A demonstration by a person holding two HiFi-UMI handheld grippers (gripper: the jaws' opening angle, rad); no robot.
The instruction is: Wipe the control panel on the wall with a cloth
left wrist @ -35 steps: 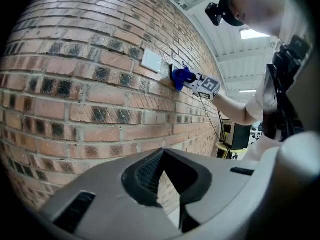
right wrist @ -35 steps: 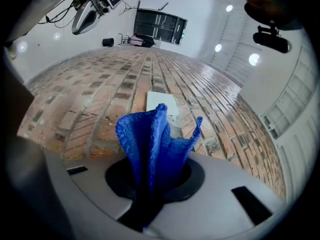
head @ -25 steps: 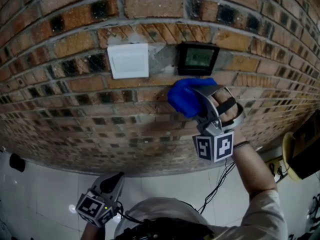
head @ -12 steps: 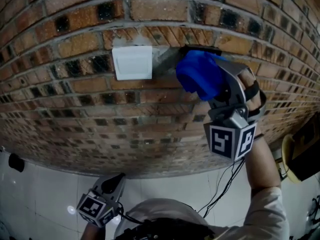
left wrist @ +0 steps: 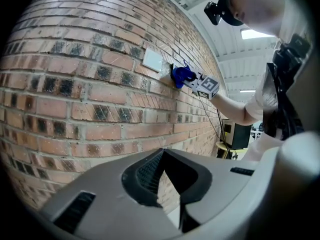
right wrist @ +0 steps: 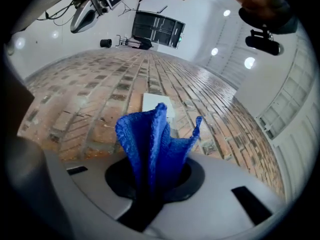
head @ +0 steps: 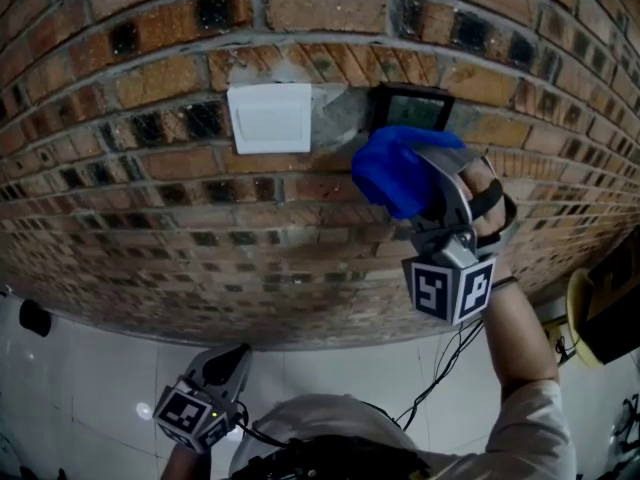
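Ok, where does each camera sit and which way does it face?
Head view: on the head, facing the wall; shows right gripper with cloth by the panel, left gripper low.
Left gripper view: looks along the wall towards the cloth; own jaws shut.
Right gripper view: looks past its clamped cloth at the white plate.
Shared: wall and cloth, all three.

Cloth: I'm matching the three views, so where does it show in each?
Head view: cloth right of centre, at the panel's lower edge.
Left gripper view: cloth small, upper middle, at the wall.
Right gripper view: cloth centre, clamped in the right gripper.
Shared landmark: white plate.
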